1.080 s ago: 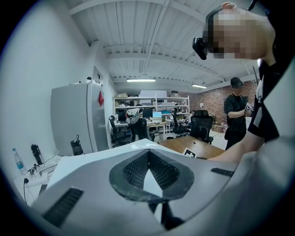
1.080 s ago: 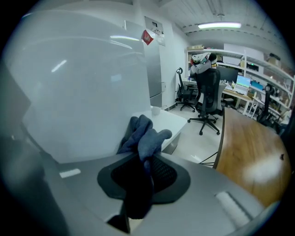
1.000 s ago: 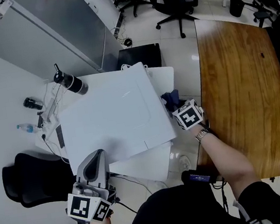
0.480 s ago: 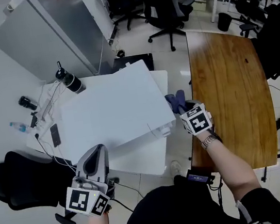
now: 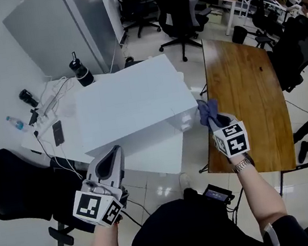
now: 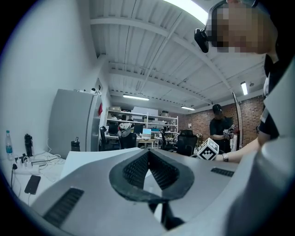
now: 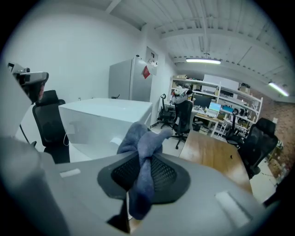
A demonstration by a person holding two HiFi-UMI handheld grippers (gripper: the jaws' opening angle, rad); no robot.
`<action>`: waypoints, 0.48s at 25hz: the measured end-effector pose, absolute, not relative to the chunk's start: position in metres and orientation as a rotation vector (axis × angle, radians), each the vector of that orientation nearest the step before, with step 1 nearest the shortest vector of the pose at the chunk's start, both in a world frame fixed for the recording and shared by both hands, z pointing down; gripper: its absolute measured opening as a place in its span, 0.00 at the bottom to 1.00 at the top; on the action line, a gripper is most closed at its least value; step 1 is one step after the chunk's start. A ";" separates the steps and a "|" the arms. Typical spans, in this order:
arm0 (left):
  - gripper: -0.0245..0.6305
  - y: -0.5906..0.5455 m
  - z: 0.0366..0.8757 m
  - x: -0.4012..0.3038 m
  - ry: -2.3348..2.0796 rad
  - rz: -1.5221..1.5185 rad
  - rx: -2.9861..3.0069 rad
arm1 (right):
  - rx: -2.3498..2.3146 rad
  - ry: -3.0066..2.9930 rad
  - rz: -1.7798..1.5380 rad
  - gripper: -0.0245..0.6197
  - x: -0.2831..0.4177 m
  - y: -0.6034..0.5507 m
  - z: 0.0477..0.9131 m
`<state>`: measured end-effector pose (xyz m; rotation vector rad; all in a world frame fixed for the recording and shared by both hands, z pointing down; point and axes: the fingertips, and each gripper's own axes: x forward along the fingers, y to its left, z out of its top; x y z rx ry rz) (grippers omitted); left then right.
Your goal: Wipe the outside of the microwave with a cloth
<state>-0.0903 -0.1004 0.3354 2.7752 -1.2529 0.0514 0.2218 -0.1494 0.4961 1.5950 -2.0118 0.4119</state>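
The white microwave (image 5: 131,103) sits on a white table (image 5: 147,152), its top facing up in the head view; its front shows in the right gripper view as a pale box (image 7: 106,122). My right gripper (image 5: 215,120) hangs just right of the microwave's near right corner, apart from it, shut on a blue-grey cloth (image 5: 208,111). The cloth (image 7: 142,159) bunches out between the jaws in the right gripper view. My left gripper (image 5: 111,160) is shut with nothing in it, low at the near left, in front of the table; the jaws meet at the tip (image 6: 148,156).
A brown wooden table (image 5: 244,94) runs along the right. A black bottle (image 5: 81,70), cables, a phone (image 5: 58,132) and a small water bottle (image 5: 16,121) lie at the white table's left. A black chair (image 5: 13,180) stands at the near left, a grey fridge (image 5: 64,24) behind.
My right gripper has lifted with the cloth and drawn away from the microwave's right side. The left gripper has shifted a little forward. The view has swung, so the microwave sits higher in the picture.
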 end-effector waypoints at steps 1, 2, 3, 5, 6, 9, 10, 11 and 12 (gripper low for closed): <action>0.04 -0.095 0.336 -0.095 -1.248 0.044 2.774 | 1.597 -2.019 0.402 0.14 0.215 -0.140 0.491; 0.04 -0.090 0.337 -0.099 -1.244 0.039 2.773 | 1.597 -2.030 0.392 0.14 0.207 -0.131 0.486; 0.04 -0.085 0.338 -0.105 -1.241 0.035 2.773 | 1.592 -2.043 0.382 0.14 0.197 -0.123 0.481; 0.04 -0.076 0.339 -0.116 -1.241 0.029 2.772 | 1.572 -2.077 0.364 0.14 0.173 -0.109 0.474; 0.04 -0.071 0.340 -0.121 -1.242 0.028 2.771 | 1.557 -2.096 0.355 0.14 0.160 -0.103 0.471; 0.04 -0.057 0.341 -0.136 -1.259 0.025 2.766 | 1.493 -2.162 0.333 0.14 0.118 -0.089 0.466; 0.04 -0.053 0.342 -0.143 -1.270 0.025 2.762 | 1.467 -2.185 0.326 0.14 0.102 -0.086 0.465; 0.04 -0.049 0.342 -0.151 -1.285 0.025 2.755 | 1.436 -2.208 0.317 0.14 0.085 -0.083 0.465; 0.04 -0.046 0.343 -0.160 -1.301 0.025 2.748 | 1.402 -2.229 0.307 0.14 0.067 -0.082 0.465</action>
